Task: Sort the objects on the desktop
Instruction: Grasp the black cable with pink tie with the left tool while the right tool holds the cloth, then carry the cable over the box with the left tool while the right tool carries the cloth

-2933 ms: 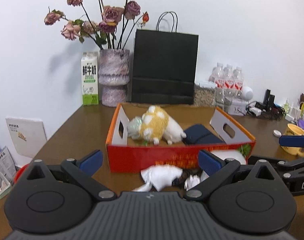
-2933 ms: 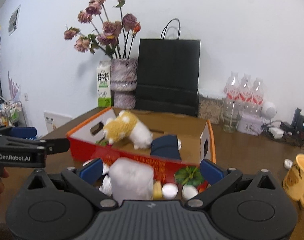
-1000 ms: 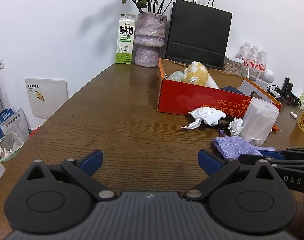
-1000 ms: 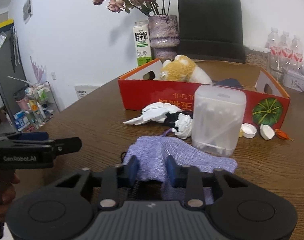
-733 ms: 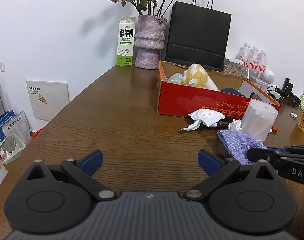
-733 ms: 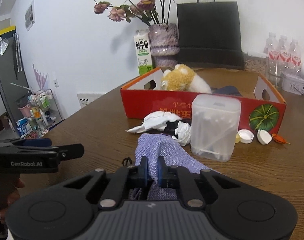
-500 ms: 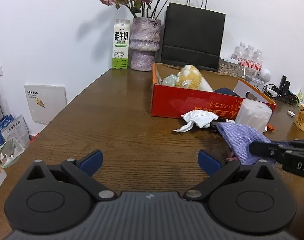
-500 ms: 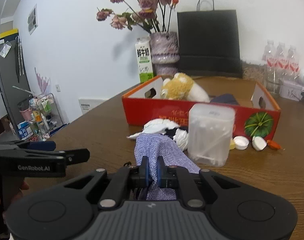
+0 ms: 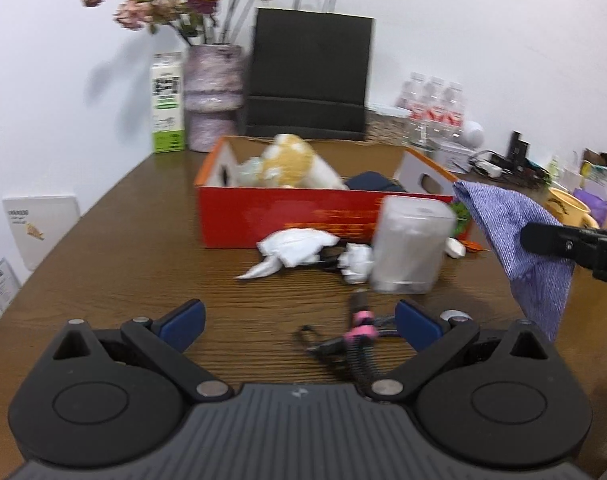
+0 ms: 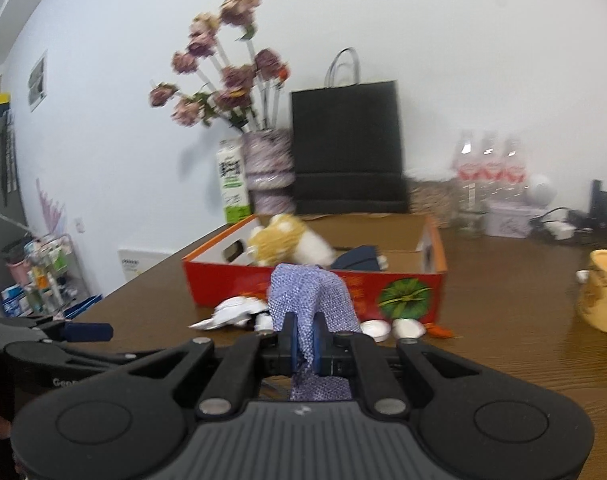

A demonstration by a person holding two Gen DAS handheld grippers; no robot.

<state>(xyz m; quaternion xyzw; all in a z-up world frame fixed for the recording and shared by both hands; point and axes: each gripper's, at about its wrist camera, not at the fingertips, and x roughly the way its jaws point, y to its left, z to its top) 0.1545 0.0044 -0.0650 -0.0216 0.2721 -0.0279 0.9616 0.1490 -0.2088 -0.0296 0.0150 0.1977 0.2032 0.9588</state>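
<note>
Purple cloth pinched in my right tool, red box ahead and to its left.

My left gripper [image 9: 299,326] hangs wide open and empty over the table [image 9: 123,248]. My right gripper [image 10: 304,340] is clamped on the purple cloth [image 10: 309,294], which droops clear of the wood. The red box [image 10: 315,276] lies straight ahead, long side facing me; my right hand is the nearer.

A brown wooden table [image 9: 123,248] stands against a plain white wall [image 9: 463,20].

Motion blur smears the milk carton's [image 9: 167,102] print and the bottle labels [image 10: 489,171].
</note>
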